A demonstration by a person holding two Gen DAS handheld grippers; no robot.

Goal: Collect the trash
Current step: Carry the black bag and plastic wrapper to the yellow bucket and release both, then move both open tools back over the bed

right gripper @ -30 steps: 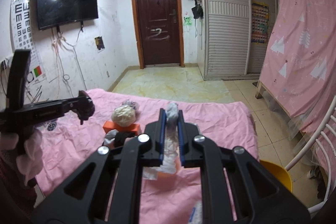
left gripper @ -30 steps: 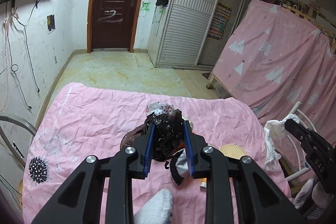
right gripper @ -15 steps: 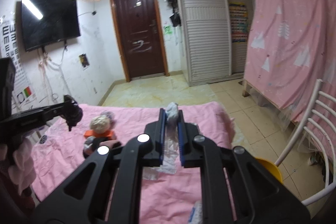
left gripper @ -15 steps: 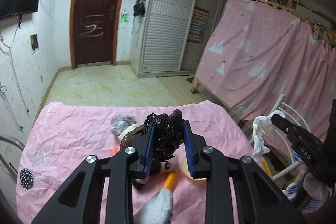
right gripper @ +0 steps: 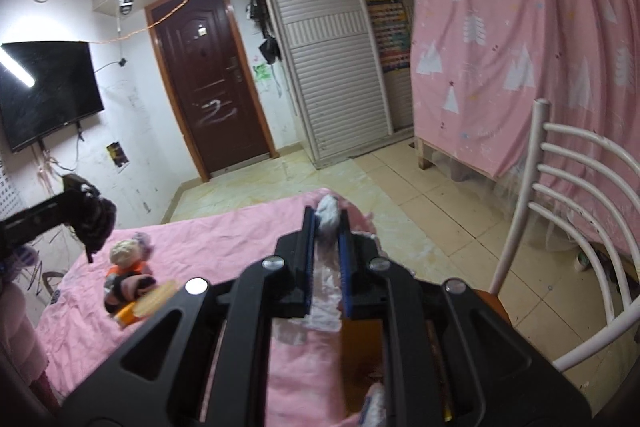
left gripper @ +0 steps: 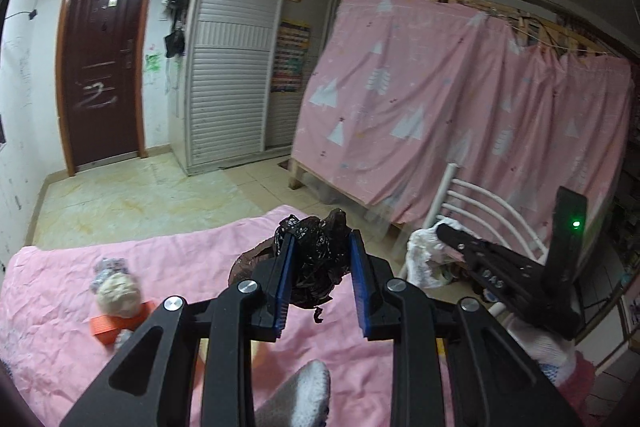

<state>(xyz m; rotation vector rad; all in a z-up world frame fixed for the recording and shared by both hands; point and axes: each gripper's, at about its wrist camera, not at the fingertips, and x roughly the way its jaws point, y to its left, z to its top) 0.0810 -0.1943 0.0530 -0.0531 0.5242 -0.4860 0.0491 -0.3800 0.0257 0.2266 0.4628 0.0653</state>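
The left claw (left gripper: 320, 267) is clamping a crumpled black bag (left gripper: 314, 261) above the pink bed (left gripper: 80, 267); the right claw (right gripper: 325, 239) is pinching a white plastic wrapper (right gripper: 326, 217). Both scraps are dangling loosely, so swinging them could be shaking either free onto the floor.

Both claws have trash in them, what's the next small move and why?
Probably carry both loads on to a bin, none in view. The left claw grips a crumpled black bag and the right claw pinches a white wad, both lifted above the pink sheet.
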